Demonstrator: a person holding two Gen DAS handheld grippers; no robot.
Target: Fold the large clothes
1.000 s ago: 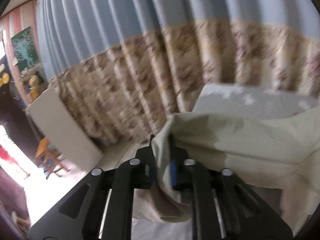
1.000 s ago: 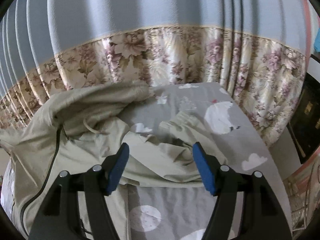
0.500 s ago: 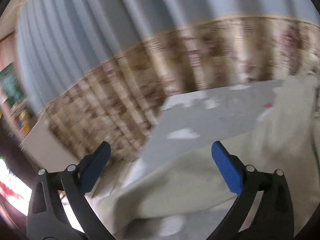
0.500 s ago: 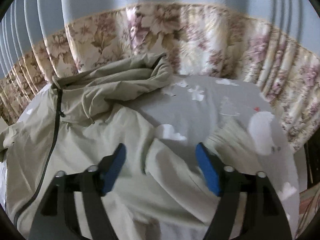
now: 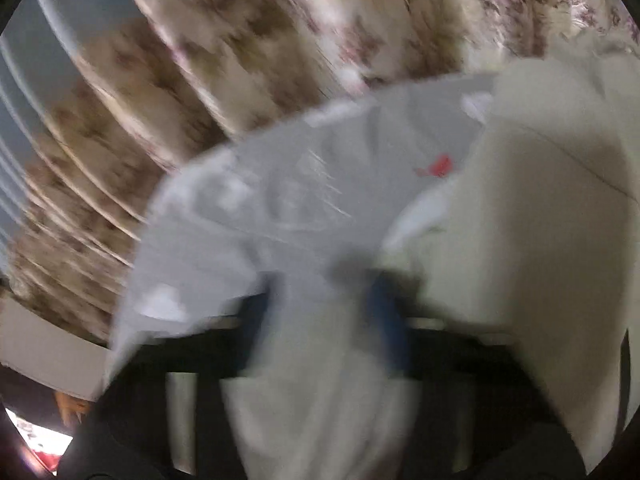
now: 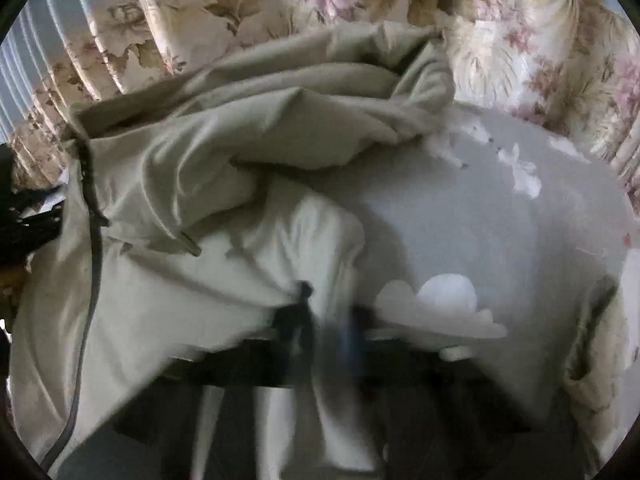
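Note:
A large beige zip-up jacket (image 6: 280, 120) lies rumpled on a grey bed sheet (image 6: 480, 220) printed with white clouds; its dark zipper (image 6: 94, 220) runs down the left. My right gripper (image 6: 328, 324) is shut on a pinched fold of the jacket near its front edge. The left wrist view is badly blurred. In it my left gripper (image 5: 320, 316) has its jaws closing, with pale cloth bunched tight between the blue pads (image 5: 384, 320). This cloth looks like the jacket's edge. The rest of the jacket (image 5: 540, 220) spreads to the right over the sheet (image 5: 300, 184).
A floral and blue pleated curtain (image 6: 280, 0) hangs right behind the bed and fills the far side of both views (image 5: 240, 40). A pale cabinet side (image 5: 40, 352) stands left of the bed. The bed's edge falls away at the right (image 6: 600, 160).
The left gripper let go of the jacket, swung wide open, then dropped and closed on cloth. The right gripper, open before, came down and shut on a jacket fold.

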